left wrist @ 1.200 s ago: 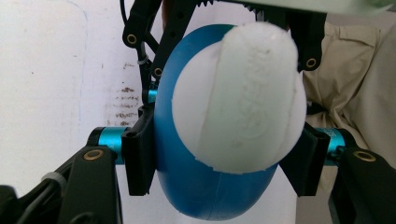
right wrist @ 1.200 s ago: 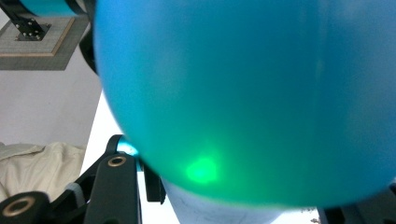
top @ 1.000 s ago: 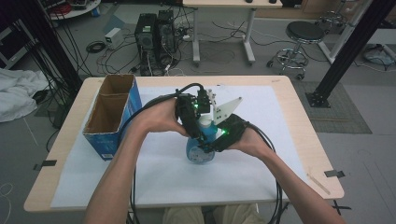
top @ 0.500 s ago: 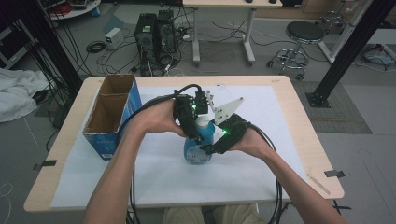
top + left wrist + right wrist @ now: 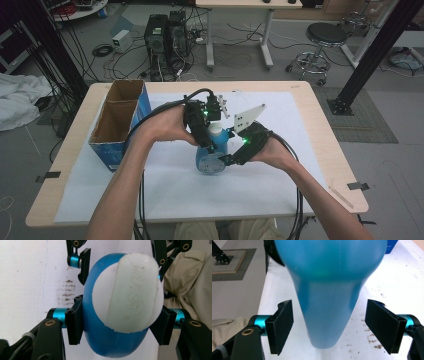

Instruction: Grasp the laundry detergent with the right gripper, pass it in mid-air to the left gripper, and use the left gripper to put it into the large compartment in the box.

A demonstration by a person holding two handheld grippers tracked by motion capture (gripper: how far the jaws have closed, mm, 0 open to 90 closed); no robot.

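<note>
White-covered wooden table (image 5: 280, 192), blue plastic bottle with a white cap (image 5: 212, 152) standing mid-sheet.
Left gripper (image 5: 206, 142) clamps the bottle below its cap; right gripper (image 5: 226, 159) has just been opening, pads apart around its base; open cardboard box (image 5: 120, 122) stands leftward.

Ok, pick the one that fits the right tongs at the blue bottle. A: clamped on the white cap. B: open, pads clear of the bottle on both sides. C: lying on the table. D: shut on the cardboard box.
B: the right tongs straddle the blue bottle, having just been opening, with a gap beside each pad.
</note>
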